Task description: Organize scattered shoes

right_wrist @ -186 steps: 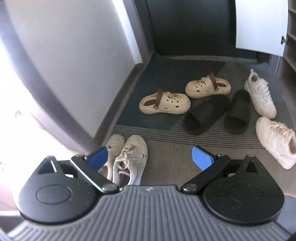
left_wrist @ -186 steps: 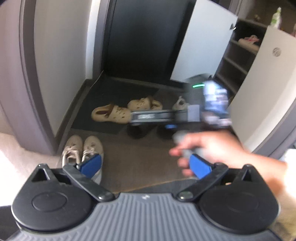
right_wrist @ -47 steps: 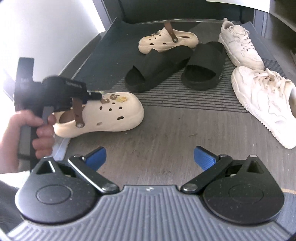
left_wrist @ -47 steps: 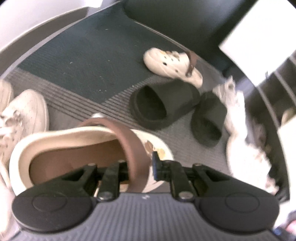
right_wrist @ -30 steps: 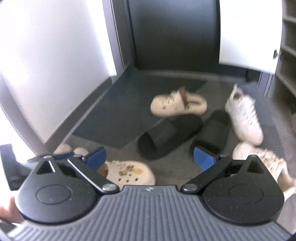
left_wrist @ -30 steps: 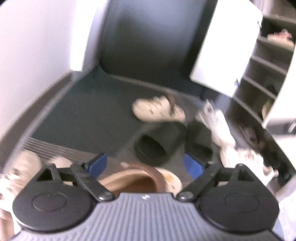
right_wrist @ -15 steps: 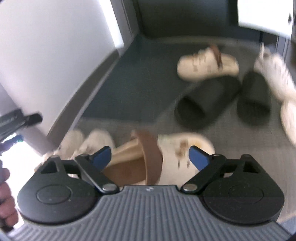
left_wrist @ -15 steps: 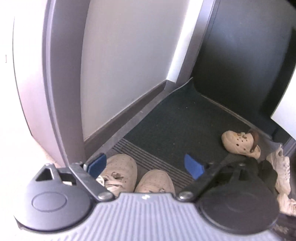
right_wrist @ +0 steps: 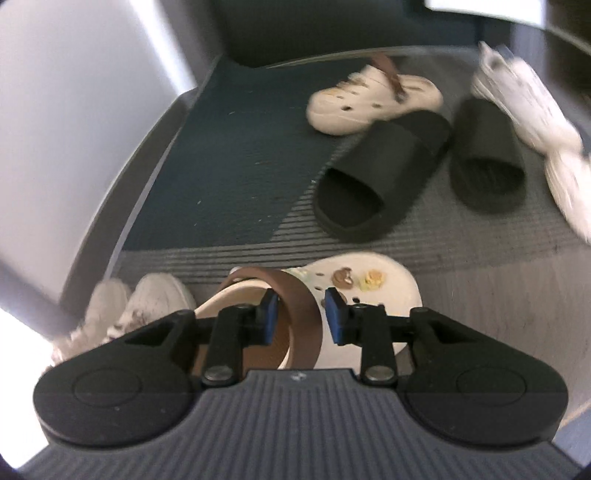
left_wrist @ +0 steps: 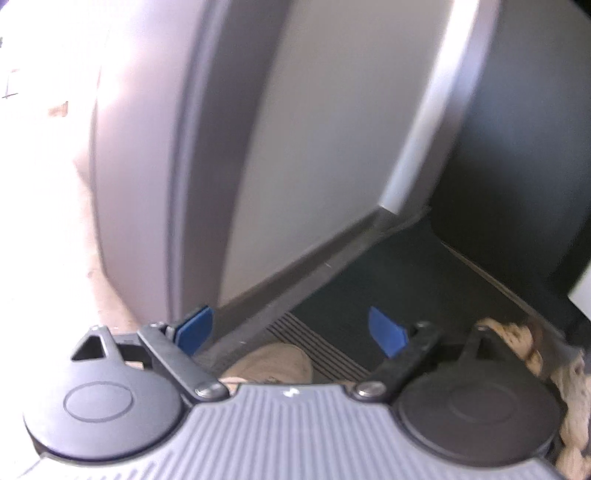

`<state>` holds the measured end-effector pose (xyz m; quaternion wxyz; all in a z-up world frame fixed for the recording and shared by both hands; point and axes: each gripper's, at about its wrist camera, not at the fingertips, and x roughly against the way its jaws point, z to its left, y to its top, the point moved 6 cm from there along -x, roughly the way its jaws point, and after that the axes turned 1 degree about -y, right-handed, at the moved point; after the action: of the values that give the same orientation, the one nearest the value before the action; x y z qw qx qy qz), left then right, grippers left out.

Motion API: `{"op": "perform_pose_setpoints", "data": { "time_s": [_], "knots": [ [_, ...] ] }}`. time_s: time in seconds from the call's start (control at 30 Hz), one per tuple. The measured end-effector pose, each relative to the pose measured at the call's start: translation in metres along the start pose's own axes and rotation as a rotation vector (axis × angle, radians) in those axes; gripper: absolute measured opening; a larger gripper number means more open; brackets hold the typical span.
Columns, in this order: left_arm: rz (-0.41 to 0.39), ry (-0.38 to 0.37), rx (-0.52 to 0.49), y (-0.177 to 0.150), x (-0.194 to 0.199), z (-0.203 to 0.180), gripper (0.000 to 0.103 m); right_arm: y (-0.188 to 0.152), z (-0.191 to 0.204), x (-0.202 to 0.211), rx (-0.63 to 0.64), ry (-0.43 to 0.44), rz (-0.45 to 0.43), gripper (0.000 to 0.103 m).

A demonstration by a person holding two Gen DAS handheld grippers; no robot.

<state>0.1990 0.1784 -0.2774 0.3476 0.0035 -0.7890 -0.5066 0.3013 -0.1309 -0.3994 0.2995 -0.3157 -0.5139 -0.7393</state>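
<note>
In the right wrist view my right gripper (right_wrist: 301, 314) is closed around the brown heel strap (right_wrist: 295, 306) of a cream clog (right_wrist: 373, 291) that lies on the floor beside a pair of beige sneakers (right_wrist: 147, 299). The second cream clog (right_wrist: 369, 99) lies farther back on the mat. Two black slides (right_wrist: 384, 166) and two white sneakers (right_wrist: 535, 107) lie to the right. My left gripper (left_wrist: 291, 328) is open and empty, raised and pointing at the wall, with a beige sneaker toe (left_wrist: 273, 362) below it.
A dark doormat (right_wrist: 243, 155) covers the far floor before a dark door (left_wrist: 517, 147). A grey wall and skirting (left_wrist: 295, 184) run along the left. A white cabinet door edge (right_wrist: 487, 7) shows at the top right.
My right gripper has come down over the near cream clog and closed on its brown strap. My left gripper, which set that clog down earlier, has swung up and left toward the wall.
</note>
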Motion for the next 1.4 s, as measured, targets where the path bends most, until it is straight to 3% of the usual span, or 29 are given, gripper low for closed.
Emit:
{"op": "perform_pose_setpoints", "data": {
  "time_s": [0.1,0.3,0.63,0.7,0.87,1.03,1.17,1.4],
  "knots": [
    [0.007,-0.002,0.019,-0.002,0.005,0.005,0.094,-0.015,0.004,0.002,-0.099,-0.079,0.005,0.046],
    [0.023,-0.001,0.026,-0.003,0.014,0.017,0.094,-0.046,0.001,-0.006,-0.262,-0.108,0.097,0.046],
    [0.034,0.025,0.055,-0.001,0.006,0.035,0.094,-0.042,-0.009,-0.032,-0.362,-0.228,0.061,0.045],
    [0.029,0.023,0.051,-0.001,0.008,0.038,0.094,-0.041,-0.010,-0.027,-0.363,-0.217,0.034,0.039],
    [0.049,0.013,0.059,-0.003,0.003,0.041,0.094,-0.037,-0.011,-0.011,-0.255,-0.161,-0.034,0.023],
    [0.062,0.008,0.063,-0.005,0.003,0.044,0.094,-0.031,-0.007,0.007,-0.086,-0.085,-0.110,0.022],
    [0.067,0.005,0.061,-0.006,0.002,0.043,0.094,-0.029,0.000,0.013,-0.033,-0.059,-0.119,0.022],
    [0.067,0.009,0.031,-0.007,0.002,0.041,0.094,-0.044,0.047,0.005,0.318,0.006,-0.185,0.021]
  ]
}}
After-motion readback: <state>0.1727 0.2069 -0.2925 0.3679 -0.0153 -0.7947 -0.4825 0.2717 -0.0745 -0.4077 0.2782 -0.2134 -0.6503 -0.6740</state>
